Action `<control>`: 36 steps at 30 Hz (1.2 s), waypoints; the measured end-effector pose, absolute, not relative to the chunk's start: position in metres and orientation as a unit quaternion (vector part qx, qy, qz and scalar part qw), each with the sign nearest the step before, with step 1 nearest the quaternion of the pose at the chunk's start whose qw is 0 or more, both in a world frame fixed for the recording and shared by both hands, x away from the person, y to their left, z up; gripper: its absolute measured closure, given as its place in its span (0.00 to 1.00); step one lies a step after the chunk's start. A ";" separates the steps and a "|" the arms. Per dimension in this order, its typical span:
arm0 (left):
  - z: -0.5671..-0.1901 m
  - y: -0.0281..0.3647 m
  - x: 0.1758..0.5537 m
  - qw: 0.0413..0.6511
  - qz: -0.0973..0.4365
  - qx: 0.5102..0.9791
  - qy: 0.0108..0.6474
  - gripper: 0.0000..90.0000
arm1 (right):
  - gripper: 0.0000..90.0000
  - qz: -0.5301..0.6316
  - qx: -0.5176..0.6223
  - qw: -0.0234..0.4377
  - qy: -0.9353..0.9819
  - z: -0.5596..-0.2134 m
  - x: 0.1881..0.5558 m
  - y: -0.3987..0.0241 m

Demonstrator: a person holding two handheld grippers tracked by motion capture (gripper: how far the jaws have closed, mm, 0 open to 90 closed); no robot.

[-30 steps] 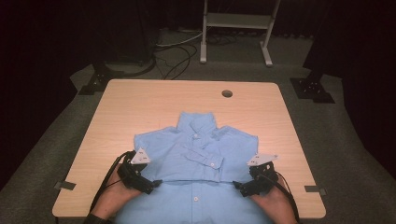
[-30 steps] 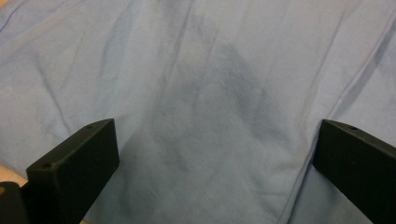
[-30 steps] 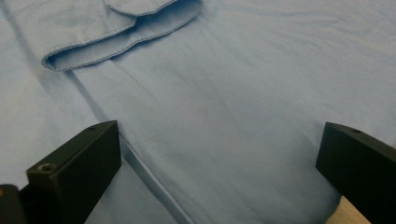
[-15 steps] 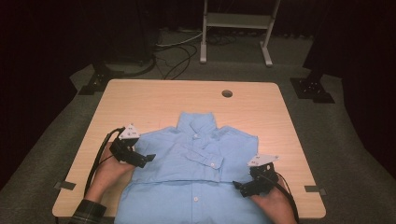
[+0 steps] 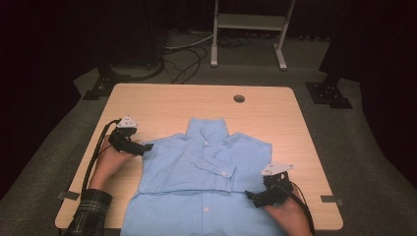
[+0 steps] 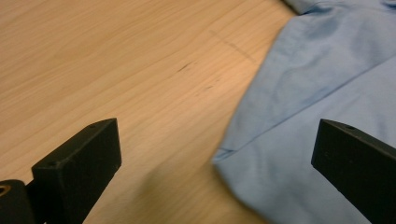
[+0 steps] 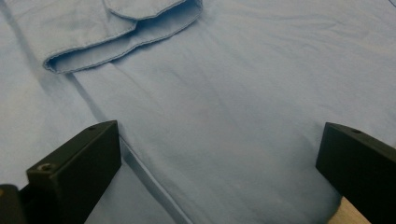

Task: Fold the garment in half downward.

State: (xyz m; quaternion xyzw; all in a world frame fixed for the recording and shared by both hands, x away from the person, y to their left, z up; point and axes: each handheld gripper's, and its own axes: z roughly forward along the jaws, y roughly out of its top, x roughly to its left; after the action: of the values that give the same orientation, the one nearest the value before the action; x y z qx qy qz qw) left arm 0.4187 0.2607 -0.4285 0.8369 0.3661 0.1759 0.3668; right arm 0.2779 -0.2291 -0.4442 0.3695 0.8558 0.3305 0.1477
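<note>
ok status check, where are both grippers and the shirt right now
Left gripper open, at the blue shirt's left edge. Right gripper open, over the shirt's right side. Shirt flat on the table, sleeves folded in. Nothing in the way.

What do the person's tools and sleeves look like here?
Both the left tool and the right tool are black, each topped by a grey three-cornered plate and trailing a black cable. Up close, the jaws are blocky and black. A dark plaid cuff covers the left wrist.
</note>
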 end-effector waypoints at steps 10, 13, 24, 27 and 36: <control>-0.442 0.273 0.424 0.359 0.172 0.837 0.375 0.01 | 0.00 0.338 0.368 0.150 0.853 -0.446 0.277 -0.230; -0.442 0.273 0.423 0.358 0.171 0.837 0.376 0.01 | 0.00 0.340 0.367 0.151 0.853 -0.446 0.276 -0.231; -0.442 0.274 0.420 0.357 0.172 0.830 0.393 0.03 | 0.00 0.360 0.339 0.160 0.854 -0.442 0.286 -0.235; -0.442 0.274 0.420 0.356 0.172 0.830 0.393 0.03 | 0.00 0.370 0.339 0.182 0.846 -0.432 0.293 -0.240; -0.443 0.273 0.421 0.351 0.174 0.829 0.400 0.00 | 0.00 0.387 0.371 0.186 0.824 -0.405 0.342 -0.270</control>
State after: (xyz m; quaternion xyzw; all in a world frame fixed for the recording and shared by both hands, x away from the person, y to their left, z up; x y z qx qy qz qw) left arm 0.4209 0.2732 -0.4426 0.8286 0.3996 0.1743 0.3511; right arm 0.3421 -0.2704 -0.4050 0.3708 0.8236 0.3866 0.1863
